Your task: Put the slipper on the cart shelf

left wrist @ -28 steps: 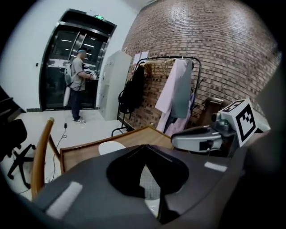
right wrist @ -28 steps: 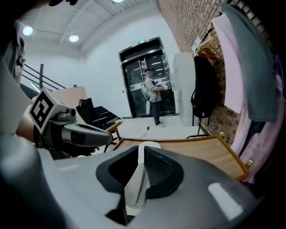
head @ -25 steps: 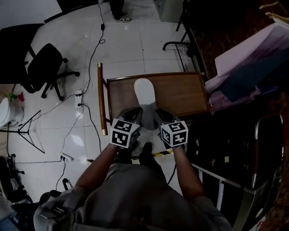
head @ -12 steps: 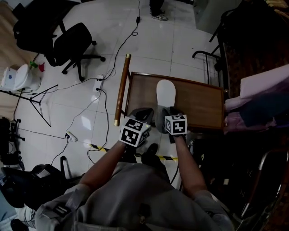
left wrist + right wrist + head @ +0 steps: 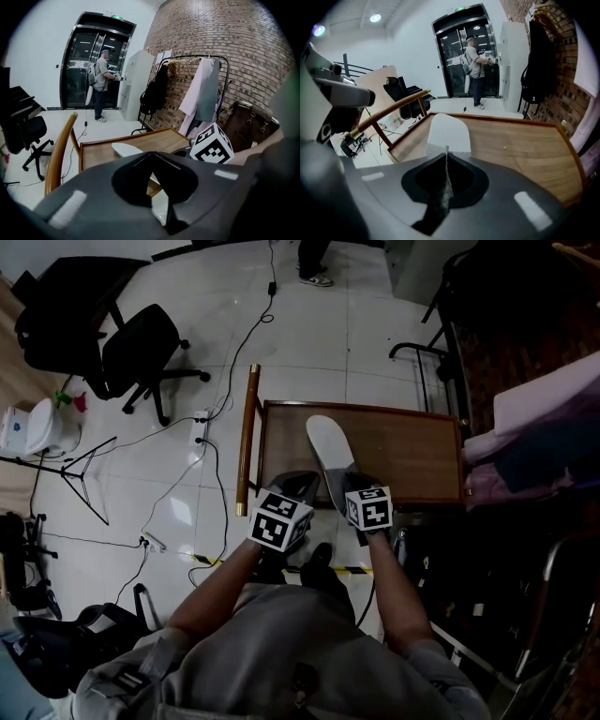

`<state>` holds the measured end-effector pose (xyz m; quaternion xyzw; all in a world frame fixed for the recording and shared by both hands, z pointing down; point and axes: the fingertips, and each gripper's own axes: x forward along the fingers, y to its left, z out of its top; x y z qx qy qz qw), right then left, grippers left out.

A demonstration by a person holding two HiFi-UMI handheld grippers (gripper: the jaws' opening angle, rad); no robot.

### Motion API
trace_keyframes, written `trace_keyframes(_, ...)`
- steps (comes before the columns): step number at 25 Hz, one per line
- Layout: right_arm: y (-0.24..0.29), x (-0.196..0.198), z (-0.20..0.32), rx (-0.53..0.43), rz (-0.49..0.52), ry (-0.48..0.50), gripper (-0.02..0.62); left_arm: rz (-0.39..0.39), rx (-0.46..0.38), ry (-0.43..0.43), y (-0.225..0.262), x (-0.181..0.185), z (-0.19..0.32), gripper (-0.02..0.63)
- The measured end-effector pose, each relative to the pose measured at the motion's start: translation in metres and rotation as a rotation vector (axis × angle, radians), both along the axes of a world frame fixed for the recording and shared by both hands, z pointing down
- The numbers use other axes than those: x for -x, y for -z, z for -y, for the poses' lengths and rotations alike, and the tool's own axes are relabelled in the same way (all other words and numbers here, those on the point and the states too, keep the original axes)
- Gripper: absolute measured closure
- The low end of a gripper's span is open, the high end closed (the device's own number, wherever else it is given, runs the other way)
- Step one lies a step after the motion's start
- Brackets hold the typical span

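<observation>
A white slipper point(image 5: 328, 451) lies on the brown wooden cart shelf point(image 5: 403, 451), toe pointing away from me and a little left. My right gripper point(image 5: 343, 487) is at its heel. Its jaws have just been closing, and in the right gripper view they point(image 5: 446, 147) pinch the heel's thin edge, with the slipper's sole point(image 5: 447, 129) stretching ahead over the shelf point(image 5: 525, 145). My left gripper point(image 5: 302, 486) hovers beside the heel on the left. In the left gripper view its jaws point(image 5: 153, 152) meet at the tips, with the slipper point(image 5: 124, 148) showing beyond them.
The cart has a wooden handle rail point(image 5: 248, 432) on its left side. Office chairs point(image 5: 141, 343) and cables point(image 5: 202, 474) are on the tiled floor at left. A clothes rack with garments point(image 5: 548, 413) crowds the right. A person point(image 5: 101, 79) stands at the far glass doors.
My right gripper has come down to the slipper's heel and shut on it. The slipper now lies turned, toe more to the left. The left gripper has hardly moved.
</observation>
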<state>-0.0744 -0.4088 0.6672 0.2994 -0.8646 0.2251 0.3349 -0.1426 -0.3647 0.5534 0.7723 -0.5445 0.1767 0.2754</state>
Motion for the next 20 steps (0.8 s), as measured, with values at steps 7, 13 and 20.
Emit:
trace_keyframes(7, 0.055, -0.024, 0.001, -0.095, 0.073, -0.151, 0.586, -0.028, -0.043, -0.119, 0.012, -0.008, 0.015, 0.598)
trace_keyframes(13, 0.106, -0.055, -0.013, -0.189, 0.055, -0.31, 0.586, -0.066, -0.105, -0.281, 0.039, -0.032, 0.029, 0.598)
trace_keyframes(20, 0.15, -0.111, -0.057, -0.287, 0.002, -0.529, 0.586, -0.143, -0.117, -0.508, 0.057, -0.091, 0.014, 0.598)
